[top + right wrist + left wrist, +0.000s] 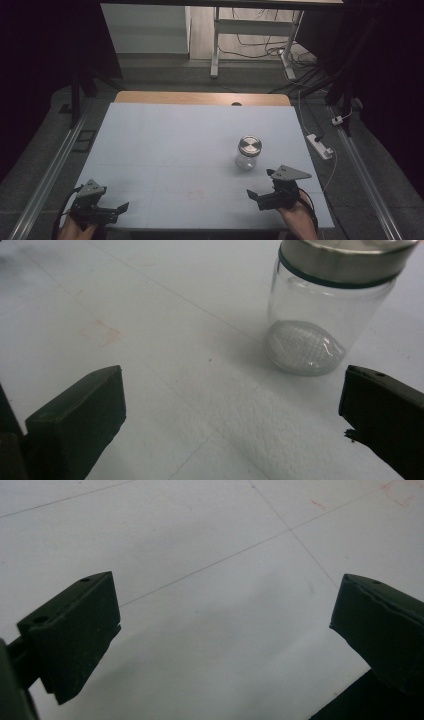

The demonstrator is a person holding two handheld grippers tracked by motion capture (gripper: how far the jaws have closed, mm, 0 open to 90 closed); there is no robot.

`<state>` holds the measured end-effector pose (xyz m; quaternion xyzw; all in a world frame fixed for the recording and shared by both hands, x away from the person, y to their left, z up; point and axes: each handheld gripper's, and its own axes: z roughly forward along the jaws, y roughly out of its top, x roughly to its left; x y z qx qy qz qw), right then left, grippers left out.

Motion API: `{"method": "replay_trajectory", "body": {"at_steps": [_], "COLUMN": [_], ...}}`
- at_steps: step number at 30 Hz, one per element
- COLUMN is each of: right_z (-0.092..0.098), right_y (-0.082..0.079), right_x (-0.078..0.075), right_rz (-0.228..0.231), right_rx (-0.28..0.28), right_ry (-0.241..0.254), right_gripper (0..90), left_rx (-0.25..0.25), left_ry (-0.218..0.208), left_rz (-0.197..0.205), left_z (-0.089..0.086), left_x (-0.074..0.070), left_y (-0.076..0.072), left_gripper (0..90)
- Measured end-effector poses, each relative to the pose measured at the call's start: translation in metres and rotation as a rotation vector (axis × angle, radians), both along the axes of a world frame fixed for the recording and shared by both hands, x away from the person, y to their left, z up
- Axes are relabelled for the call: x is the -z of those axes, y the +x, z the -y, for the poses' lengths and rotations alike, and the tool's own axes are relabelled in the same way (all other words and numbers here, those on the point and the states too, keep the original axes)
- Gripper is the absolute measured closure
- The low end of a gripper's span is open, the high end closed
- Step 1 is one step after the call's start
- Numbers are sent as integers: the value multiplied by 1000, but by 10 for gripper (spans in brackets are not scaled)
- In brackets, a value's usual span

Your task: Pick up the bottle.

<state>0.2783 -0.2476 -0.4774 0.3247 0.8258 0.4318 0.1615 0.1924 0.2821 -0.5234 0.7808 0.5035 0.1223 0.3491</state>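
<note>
A small clear glass jar with a silver metal lid stands upright on the white table, right of centre. My right gripper hovers just in front of the jar, jaws open and holding nothing. In the right gripper view the jar stands ahead and to the right of my right gripper, apart from both jaws. My left gripper sits low at the table's near left corner. In the left gripper view my left gripper is spread wide over bare table.
Faint red marks lie on the sheet between the hands. A wooden strip edges the far side. On the floor, a white power strip with cables lies to the right, and metal rails run along both sides.
</note>
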Motion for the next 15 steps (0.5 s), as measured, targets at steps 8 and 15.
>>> {"method": "replay_trajectory", "body": {"at_steps": [8, 15], "right_z": [-7, -6], "right_y": [17, 31], "right_x": [-1, -3], "right_rz": [-25, -42], "right_rx": [14, 68], "right_ry": [49, 38], "right_gripper": [0, 1], "left_rx": [30, 63], "left_ry": [-43, -28], "left_rz": [16, -7], "left_z": [-1, 2], "left_x": [-1, 1], "left_y": [3, 5], "left_gripper": [13, 12]}}
